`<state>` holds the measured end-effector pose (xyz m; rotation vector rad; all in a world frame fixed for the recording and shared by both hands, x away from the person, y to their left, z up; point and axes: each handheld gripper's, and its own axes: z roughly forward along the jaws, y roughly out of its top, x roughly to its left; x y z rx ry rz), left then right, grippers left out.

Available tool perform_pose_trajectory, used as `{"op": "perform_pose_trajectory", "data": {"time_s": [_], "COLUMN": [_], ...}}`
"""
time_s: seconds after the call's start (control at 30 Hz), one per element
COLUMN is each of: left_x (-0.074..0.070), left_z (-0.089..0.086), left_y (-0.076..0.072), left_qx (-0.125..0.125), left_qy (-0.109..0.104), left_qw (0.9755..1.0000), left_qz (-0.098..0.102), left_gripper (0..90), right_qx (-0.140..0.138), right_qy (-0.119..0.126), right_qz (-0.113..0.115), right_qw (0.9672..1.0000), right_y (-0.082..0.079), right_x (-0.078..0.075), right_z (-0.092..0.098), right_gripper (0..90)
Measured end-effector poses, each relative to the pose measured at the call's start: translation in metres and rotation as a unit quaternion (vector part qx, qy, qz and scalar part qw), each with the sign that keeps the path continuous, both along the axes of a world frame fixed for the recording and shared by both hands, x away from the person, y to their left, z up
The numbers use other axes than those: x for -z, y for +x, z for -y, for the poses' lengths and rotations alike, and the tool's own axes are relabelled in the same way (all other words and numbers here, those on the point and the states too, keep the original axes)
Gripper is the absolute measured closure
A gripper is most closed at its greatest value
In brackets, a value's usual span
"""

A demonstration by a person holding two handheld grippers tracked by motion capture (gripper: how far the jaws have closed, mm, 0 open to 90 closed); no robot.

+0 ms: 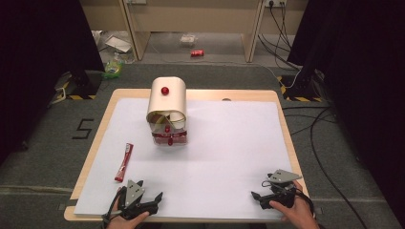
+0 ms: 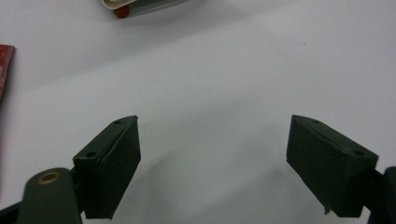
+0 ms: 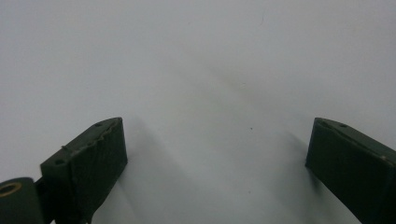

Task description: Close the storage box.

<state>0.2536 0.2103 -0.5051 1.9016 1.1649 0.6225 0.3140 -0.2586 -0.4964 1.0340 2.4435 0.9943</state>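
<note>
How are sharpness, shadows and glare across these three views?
High view: evenly lit, soft, white sheet bright without glare, dark at both side edges. Left gripper view: left gripper jaws fairly sharp with faint shadows, red flat packet blurred at the edge. Right gripper view: right gripper jaws slightly soft, long diffuse shadows.

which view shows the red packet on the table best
The high view: the red packet lies whole on the white sheet, ahead of the left gripper. The left gripper view catches just its edge; the right gripper view looks at bare sheet.
</note>
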Motion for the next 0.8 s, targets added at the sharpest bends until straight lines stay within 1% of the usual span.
{"op": "perform_pose_trajectory", "data": {"time_s": [0.23,0.43,0.63,0.7,0.8], "left_x": [0.002,0.005,0.006,0.007,0.009], "left_z": [0.000,0.000,-0.001,-0.001,-0.003], "left_y": [-0.006,-0.012,-0.016,-0.017,-0.020], "left_qx": [0.001,0.002,-0.002,-0.003,-0.008], "left_qy": [0.003,0.015,0.011,0.006,-0.006], "left_qw": [1.0000,0.9999,0.9999,1.0000,0.9999], "left_qz": [-0.002,-0.005,-0.003,-0.003,-0.007], "left_gripper": [17.0,17.0,16.9,16.9,16.9], "right_qx": [0.000,0.000,0.000,0.000,0.000], "right_qy": [0.000,0.000,0.000,0.000,0.000], "right_qz": [0.000,0.000,0.000,0.000,0.000], "right_qw": [1.0000,1.0000,1.0000,1.0000,1.0000], "right_y": [0.000,0.000,0.000,0.000,0.000], "right_x": [0.000,0.000,0.000,0.000,0.000], "right_z": [0.000,0.000,0.000,0.000,0.000], "right_gripper": [5.5,5.5,5.5,5.5,5.5]}}
